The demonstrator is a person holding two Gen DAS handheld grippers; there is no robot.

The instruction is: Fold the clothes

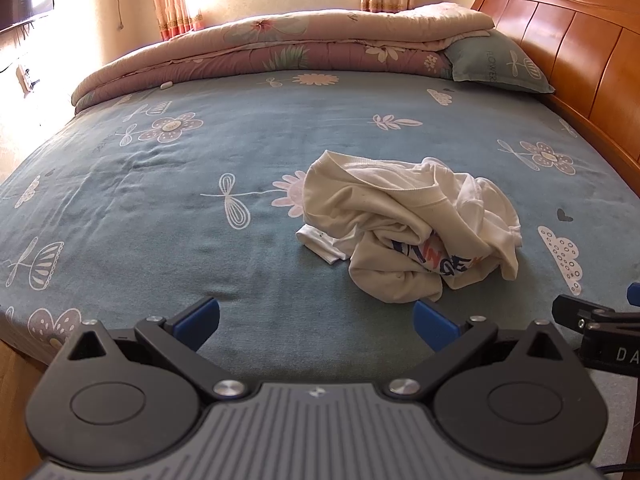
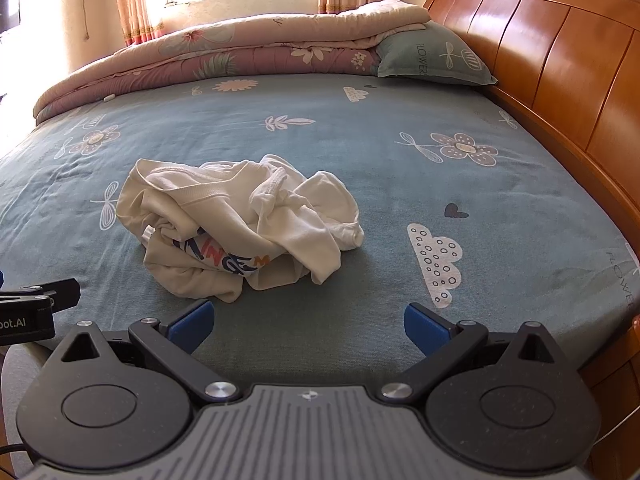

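progress: basically zero, as far as I can judge. Nothing on the bed is folded yet, so the whole job is ahead: grab it, shake it out flat, then do the folds.

left gripper (image 1: 316,326): jaws spread wide, nothing between the blue pads, hovering over the near edge of the bed.

right gripper (image 2: 308,326): same deal, jaws wide apart and empty, parked low over the near edge.

shirt (image 1: 408,224): one cream-white tee, scrunched into a lump on the blue floral sheet (image 1: 160,208). From the left jaws it sits ahead and off to the right; in the right wrist view the shirt (image 2: 240,224) is ahead and a bit to the left. So it's roughly between the two grippers, a little forward of both, touching neither.

how it looks: ribbed hem or neckband running across the top of the pile, a bit of colourful print lettering peeking out near the front, sleeves tangled in somewhere. Can't tell which end is which. Soft and floppy, I'd guess it'll sag the moment it's lifted.

background: folded quilt (image 1: 280,48) and a pillow (image 1: 496,64) well beyond the shirt, by the wooden headboard (image 1: 568,40).
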